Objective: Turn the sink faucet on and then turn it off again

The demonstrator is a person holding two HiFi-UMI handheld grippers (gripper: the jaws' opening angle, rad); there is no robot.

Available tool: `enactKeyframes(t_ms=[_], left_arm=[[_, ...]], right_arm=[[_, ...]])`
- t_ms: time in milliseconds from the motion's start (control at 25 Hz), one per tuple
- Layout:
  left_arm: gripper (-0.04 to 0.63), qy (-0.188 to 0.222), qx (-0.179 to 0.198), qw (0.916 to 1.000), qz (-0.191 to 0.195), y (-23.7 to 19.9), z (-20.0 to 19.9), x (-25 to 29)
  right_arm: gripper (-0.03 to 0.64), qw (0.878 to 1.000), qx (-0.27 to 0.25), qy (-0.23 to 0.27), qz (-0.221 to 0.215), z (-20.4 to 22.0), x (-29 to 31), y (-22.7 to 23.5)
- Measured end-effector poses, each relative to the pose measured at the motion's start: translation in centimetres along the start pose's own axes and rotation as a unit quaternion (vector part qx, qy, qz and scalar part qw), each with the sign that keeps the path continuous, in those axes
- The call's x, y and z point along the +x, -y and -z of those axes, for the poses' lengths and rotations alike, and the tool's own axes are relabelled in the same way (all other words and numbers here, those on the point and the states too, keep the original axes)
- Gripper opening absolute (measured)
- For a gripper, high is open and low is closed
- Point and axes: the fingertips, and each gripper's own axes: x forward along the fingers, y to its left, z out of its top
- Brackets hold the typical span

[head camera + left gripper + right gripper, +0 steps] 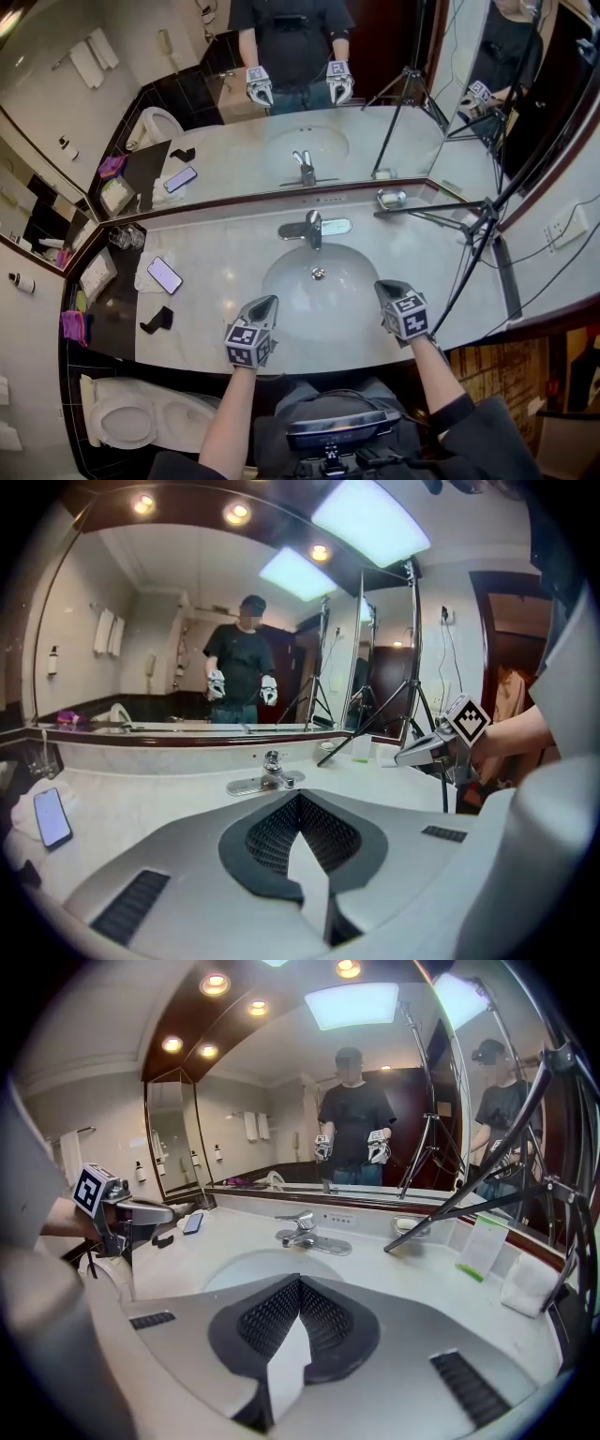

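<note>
No word, brand or number can be read anywhere. The cube [247, 345] on the left gripper [265, 303], at 7 o'clock from the sink basin [328, 305], and the cube [410, 317] on the right gripper [384, 287], at 4 o'clock from it, carry only black-and-white square marker patterns, no letters. The phone [165, 275] at 9 o'clock from the basin has a lit screen with nothing legible. The folded card [485, 1241] with a green strip, at 3 o'clock in the right gripper view, has print too small to read.
</note>
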Motion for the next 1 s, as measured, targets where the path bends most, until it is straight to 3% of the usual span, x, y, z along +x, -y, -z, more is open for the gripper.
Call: enactKeyframes(t_ms=[280, 1000], left_arm=[[0.0, 0.001, -0.037, 0.9993, -0.003, -1.1, 1.4, -0.7], [0.002, -0.01, -0.007, 0.9998, -0.015, -0.3, 2.2, 1.0]], right_arm=[[0.021, 1.0, 0.008, -0.007, 0.005, 0.8, -0.1, 0.6], [0.021, 1.0, 0.018, -0.018, 0.002, 1.7, 0.6, 0.9]])
